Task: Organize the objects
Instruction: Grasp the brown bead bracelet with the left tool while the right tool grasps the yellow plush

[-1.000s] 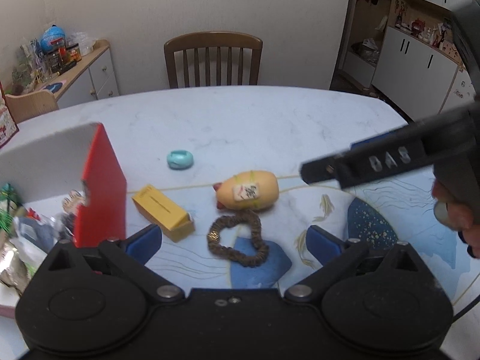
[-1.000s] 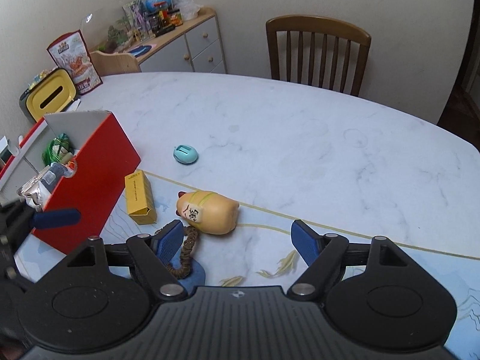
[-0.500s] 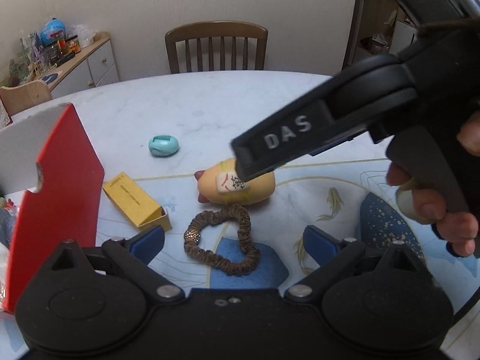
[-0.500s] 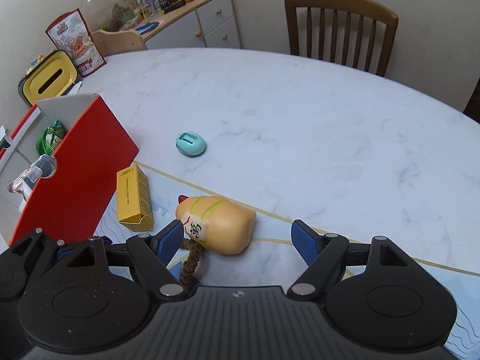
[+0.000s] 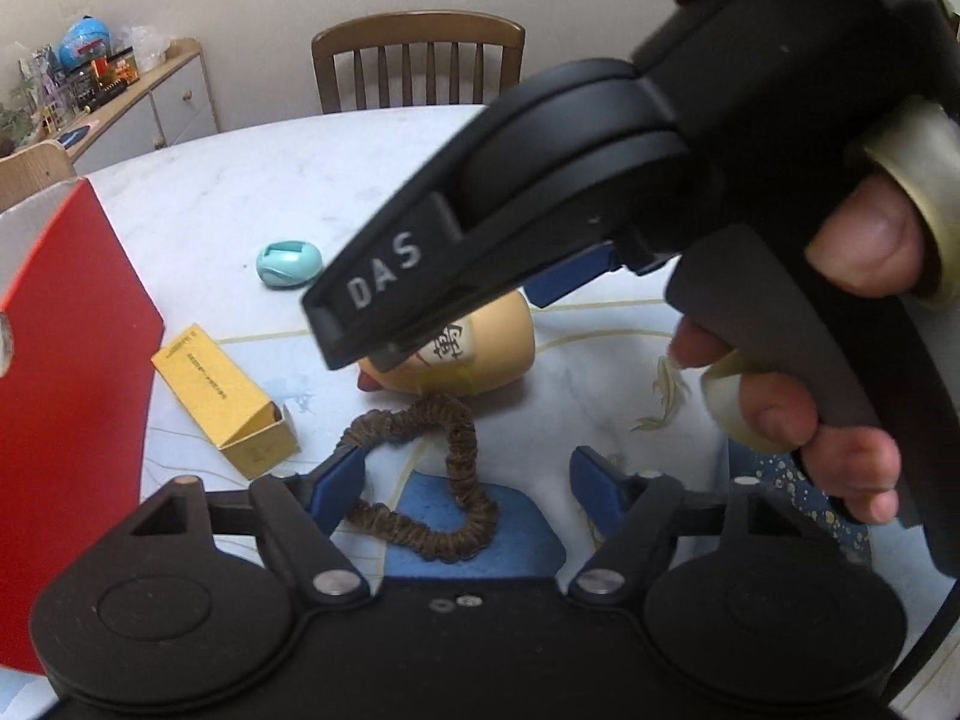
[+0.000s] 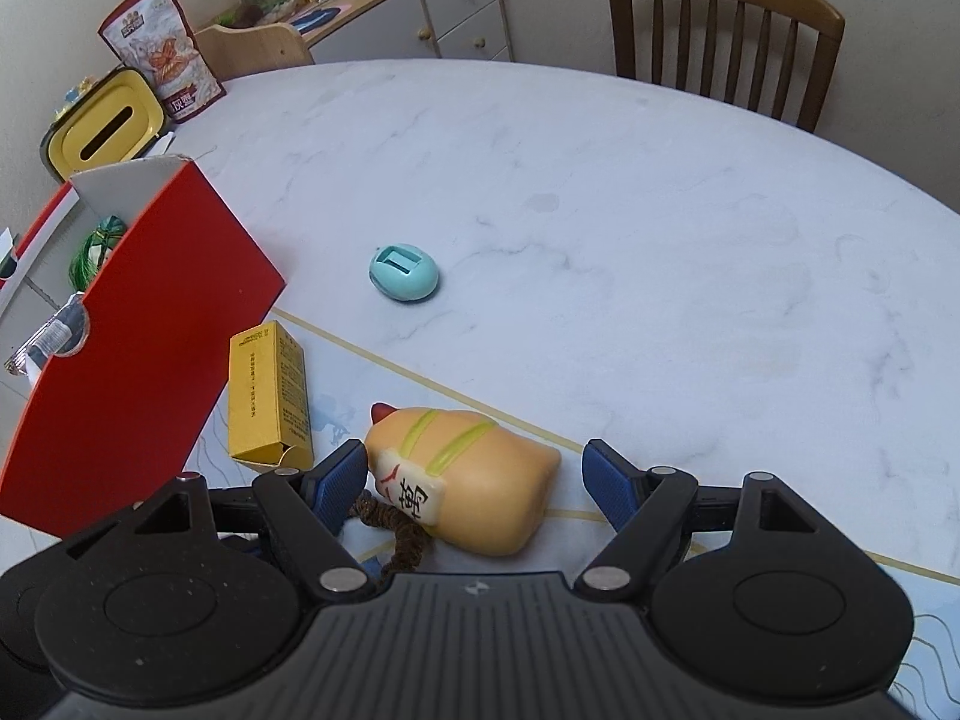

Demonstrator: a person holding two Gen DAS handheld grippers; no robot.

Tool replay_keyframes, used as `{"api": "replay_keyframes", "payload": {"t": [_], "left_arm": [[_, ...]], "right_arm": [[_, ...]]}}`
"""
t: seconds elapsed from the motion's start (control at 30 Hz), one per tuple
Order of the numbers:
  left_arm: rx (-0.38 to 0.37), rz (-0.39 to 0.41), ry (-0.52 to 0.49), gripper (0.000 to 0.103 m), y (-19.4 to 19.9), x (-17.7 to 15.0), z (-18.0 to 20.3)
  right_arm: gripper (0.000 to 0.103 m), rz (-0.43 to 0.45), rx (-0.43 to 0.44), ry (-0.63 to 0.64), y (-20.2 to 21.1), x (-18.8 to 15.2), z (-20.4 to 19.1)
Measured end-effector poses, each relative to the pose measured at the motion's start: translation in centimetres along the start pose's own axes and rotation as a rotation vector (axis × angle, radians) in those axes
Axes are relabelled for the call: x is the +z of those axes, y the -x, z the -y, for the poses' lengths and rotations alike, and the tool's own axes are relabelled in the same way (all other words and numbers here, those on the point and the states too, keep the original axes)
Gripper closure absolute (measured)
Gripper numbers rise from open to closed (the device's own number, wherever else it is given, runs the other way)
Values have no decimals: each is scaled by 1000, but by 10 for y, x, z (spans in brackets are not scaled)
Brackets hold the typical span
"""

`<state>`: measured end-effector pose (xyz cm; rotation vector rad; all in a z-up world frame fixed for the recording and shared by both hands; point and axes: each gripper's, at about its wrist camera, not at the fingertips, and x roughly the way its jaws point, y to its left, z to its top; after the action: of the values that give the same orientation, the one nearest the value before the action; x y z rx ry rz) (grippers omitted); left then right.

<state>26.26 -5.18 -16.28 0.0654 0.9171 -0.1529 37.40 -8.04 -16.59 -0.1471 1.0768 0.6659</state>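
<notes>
Figurine [image 6: 462, 489] lies on bench [image 6: 600, 228] near red box [image 6: 138, 372], between open jaws of right hand-held gripper [image 6: 474, 480]. Left hand-held gripper [image 5: 468, 480] open too. Risk: scrunchie [image 5: 438, 480] touching figurine snags on closing.

Both views evenly lit by soft, diffuse indoor light; no hard shadows. Only faint, short shadows sit under the teal egg-shaped object [image 6: 402, 273] and the yellow box [image 6: 269, 397]. The marble tabletop [image 6: 600, 228] reads pale bluish-white with a mild sheen, no blown highlights. Strong fisheye distortion: tabletop edge and chair [image 6: 723, 30] bow, corners vignette to black. In the left wrist view the right tool [image 5: 576, 276] and the hand [image 5: 840, 348] holding it sit very close to the lens and look soft, slightly blurred. Far background clutter shows low detail.
</notes>
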Motion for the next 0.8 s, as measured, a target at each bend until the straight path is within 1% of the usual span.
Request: {"api": "replay_keyframes", "payload": {"t": [0.07,0.13,0.17,0.23,0.27,0.33,0.37,0.5,0.57,0.6,0.8], "left_arm": [[-5,-8,8,38,-3,1,-1],[-9,-18,14,47,-5,1,-2],[-11,-19,14,49,-6,1,-3],[-17,-22,11,58,-6,1,-2],[-20,-24,10,59,-7,0,-2],[-26,-28,8,70,-7,0,-2],[-30,-31,6,72,-8,0,-2],[-22,-36,-29,86,-8,-2,1],[-27,-37,-32,90,-7,-3,1],[-30,-37,-32,94,-7,-3,1],[-48,-10,-46,96,1,-4,3]], "right_arm": [[24,-3,5,-1,-4,1,0],[24,-9,9,-4,-7,2,0],[24,-11,12,-5,-9,2,0],[24,-12,11,-6,-11,1,-1],[24,-11,10,-6,-11,1,-1],[25,-11,11,-4,-12,1,-2],[25,-11,13,-5,-12,1,-2],[27,-9,9,-6,-10,0,-2],[28,-6,4,-10,-9,0,-3],[29,-5,3,-12,-9,-1,-3],[31,15,-8,-23,1,-4,-5]]}}
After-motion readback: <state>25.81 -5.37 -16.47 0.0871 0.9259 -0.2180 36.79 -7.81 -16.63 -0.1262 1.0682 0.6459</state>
